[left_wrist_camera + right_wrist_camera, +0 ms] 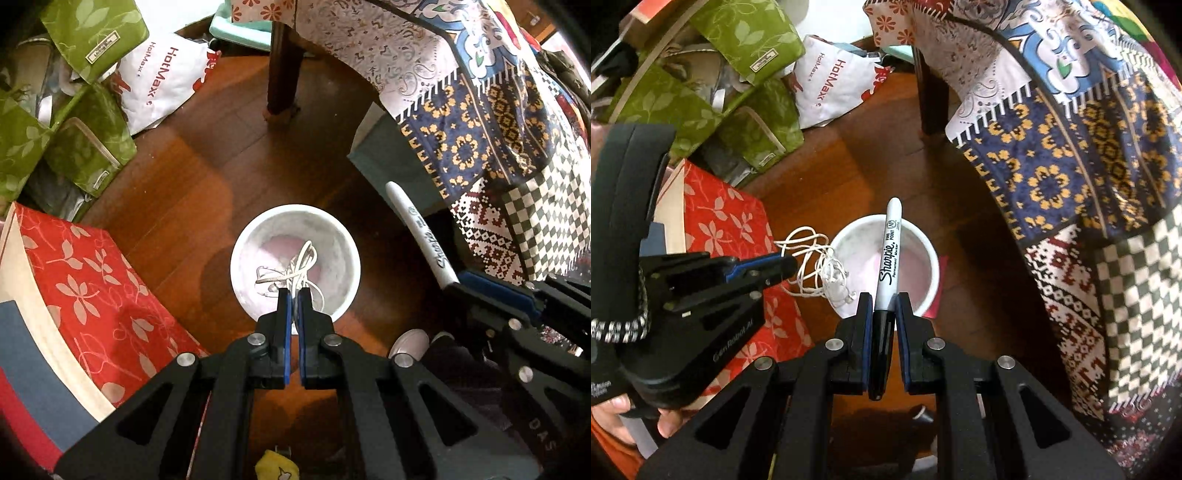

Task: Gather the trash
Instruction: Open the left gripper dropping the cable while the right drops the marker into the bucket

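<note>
A white bin (242, 240) stands on the wooden floor, seen from above in both views. My left gripper (294, 293) is shut on a tangle of white earphone cord (295, 267) that hangs over the bin's mouth. From the right wrist view the same cord (816, 269) dangles from the left gripper (788, 264) at the bin's (932, 258) left rim. My right gripper (884, 299) is shut on a black-capped Sharpie marker (888, 254), its grey end pointing over the bin. In the left wrist view the marker (417, 230) sits to the right of the bin.
A red leaf-print box (92, 280) lies left of the bin. Green fabric boxes (85, 147) and a white HotMax bag (162, 77) crowd the far left. A dark table leg (282, 66) and a hanging patterned cloth (480, 147) border the right. A hand (617, 417) grips the left tool.
</note>
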